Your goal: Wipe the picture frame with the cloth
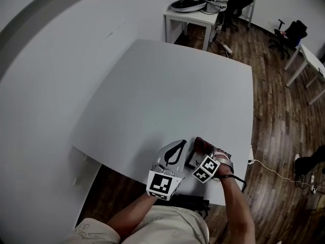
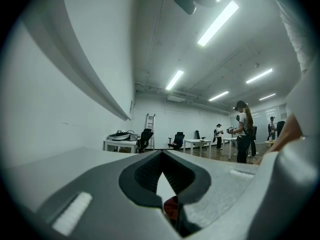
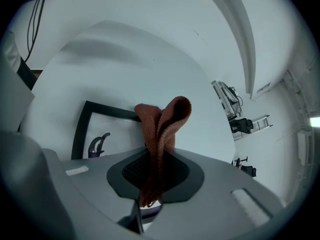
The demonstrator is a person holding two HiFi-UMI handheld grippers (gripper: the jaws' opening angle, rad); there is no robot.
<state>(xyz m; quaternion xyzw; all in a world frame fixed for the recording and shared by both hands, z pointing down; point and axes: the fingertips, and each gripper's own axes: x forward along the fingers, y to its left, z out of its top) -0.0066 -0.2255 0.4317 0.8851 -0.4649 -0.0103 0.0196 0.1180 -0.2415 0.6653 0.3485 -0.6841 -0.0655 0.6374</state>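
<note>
Frame (image 1: 192, 160) lay flat on the white worktop (image 1: 167, 85), close to its near edge and towards the right corner, between the two grippers in the head view. Black border, white picture with a small purple figure inside. In the right gripper view the frame (image 3: 110, 109) sat just beyond the jaws and to the left, its far edge running behind the cloth.

Cloth (image 3: 162, 119) was red-brown and knitted, folded over, with its loop sticking up out of the right gripper (image 3: 159, 156). That gripper's jaws were clamped on the cloth, and a short end hung out below them. In the head view the cloth (image 1: 203, 145) showed as a dark red lump at the tip of the right gripper (image 1: 202, 149), just right of the frame. Whether it touched the frame could not be told.

Left gripper (image 1: 179, 145) was just left of the frame, low over the worktop and tipped up. Its view looked out level across the room. Its jaws (image 2: 160, 156) were together at the tips with nothing between them. A bit of the cloth (image 2: 171, 207) showed through the gap lower down.

The rest of the worktop was bare white. A white desk (image 1: 190, 17) with gear on it stood at the far wall, and a person (image 2: 243, 131) stood far off in the left gripper view.
</note>
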